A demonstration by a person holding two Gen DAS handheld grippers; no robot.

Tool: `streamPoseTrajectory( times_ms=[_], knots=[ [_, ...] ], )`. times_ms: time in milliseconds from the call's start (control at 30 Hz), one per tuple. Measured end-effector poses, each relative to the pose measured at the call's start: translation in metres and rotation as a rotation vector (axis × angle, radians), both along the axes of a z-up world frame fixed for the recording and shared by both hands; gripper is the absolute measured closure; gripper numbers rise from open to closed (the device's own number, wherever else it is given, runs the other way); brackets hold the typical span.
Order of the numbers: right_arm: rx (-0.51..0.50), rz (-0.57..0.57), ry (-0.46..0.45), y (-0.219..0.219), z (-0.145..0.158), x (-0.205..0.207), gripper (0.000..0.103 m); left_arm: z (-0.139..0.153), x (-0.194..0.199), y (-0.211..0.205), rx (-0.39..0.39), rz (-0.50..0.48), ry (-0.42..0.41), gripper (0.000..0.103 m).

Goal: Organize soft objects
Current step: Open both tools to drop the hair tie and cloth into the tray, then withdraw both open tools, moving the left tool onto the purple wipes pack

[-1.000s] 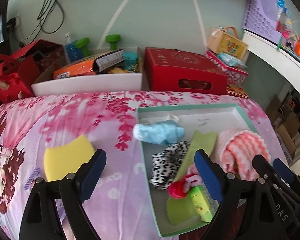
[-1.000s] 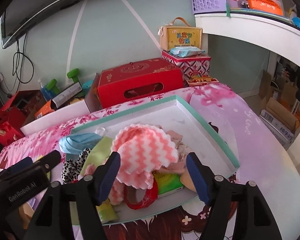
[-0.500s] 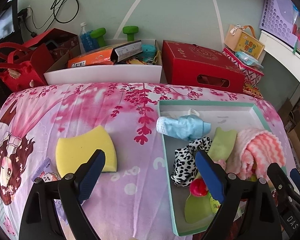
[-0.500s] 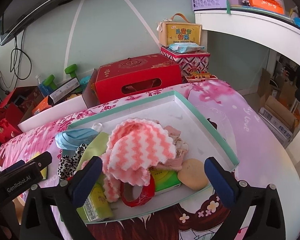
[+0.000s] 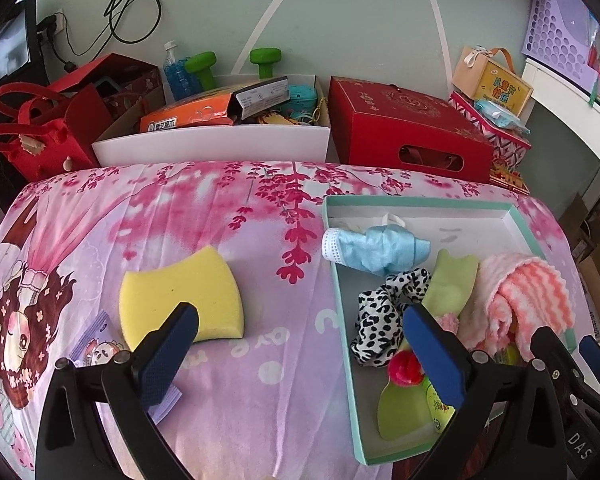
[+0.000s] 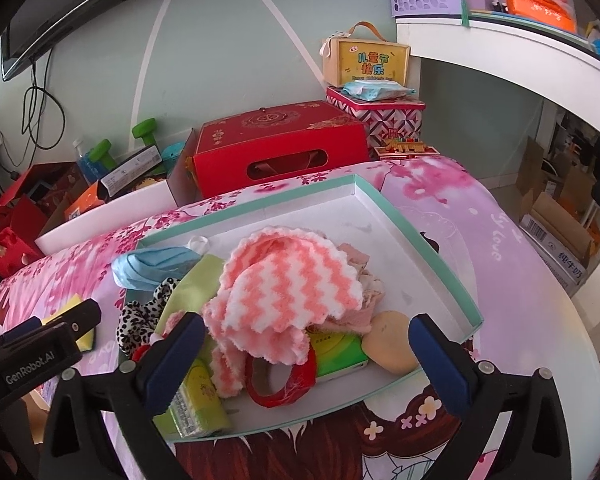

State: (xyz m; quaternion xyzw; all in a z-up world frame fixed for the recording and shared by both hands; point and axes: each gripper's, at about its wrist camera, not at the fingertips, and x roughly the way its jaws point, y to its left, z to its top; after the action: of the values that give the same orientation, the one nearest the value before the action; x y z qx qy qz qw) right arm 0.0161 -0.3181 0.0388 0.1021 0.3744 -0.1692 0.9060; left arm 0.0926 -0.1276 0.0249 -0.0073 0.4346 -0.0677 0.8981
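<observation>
— Where's the yellow sponge (image 5: pixel 182 294)?
— On the pink cloth (image 5: pixel 260 240), touching nothing, just beyond my left gripper (image 5: pixel 300 356), whose jaws are opening, emptier than a second ago.
— And the right gripper (image 6: pixel 306 356)?
— Spread wider now, above the tray (image 6: pixel 432 248).

A tray (image 5: pixel 520 216) is lying on the right part of the cloth-covered table (image 5: pixel 220 216), and a sponge (image 5: pixel 180 292) is lying on the cloth well to its left. Inside the tray, a face mask (image 5: pixel 376 248) is sitting at the far left corner, overhanging the rim, with a scrunchie (image 5: pixel 384 316) just in front of it and a folded washcloth (image 6: pixel 288 284) resting on the pile to the right. Behind the table, a gift box (image 5: pixel 404 128) is standing beside an open bin (image 5: pixel 212 144) on its left.
</observation>
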Motion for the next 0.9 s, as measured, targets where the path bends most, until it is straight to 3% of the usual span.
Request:
streamPoseTrajectory(
  times_ms=[500, 900],
  knots=[
    [-0.026, 0.062, 0.007, 0.034, 0.015, -0.001, 0.000, 0.011, -0.016, 0.043, -0.004, 0.062, 0.001, 0.001],
    [-0.017, 0.188, 0.023, 0.090, 0.015, 0.009, 0.000, 0.007, -0.034, 0.118, 0.017, 0.214, 0.023, 0.001]
  ],
)
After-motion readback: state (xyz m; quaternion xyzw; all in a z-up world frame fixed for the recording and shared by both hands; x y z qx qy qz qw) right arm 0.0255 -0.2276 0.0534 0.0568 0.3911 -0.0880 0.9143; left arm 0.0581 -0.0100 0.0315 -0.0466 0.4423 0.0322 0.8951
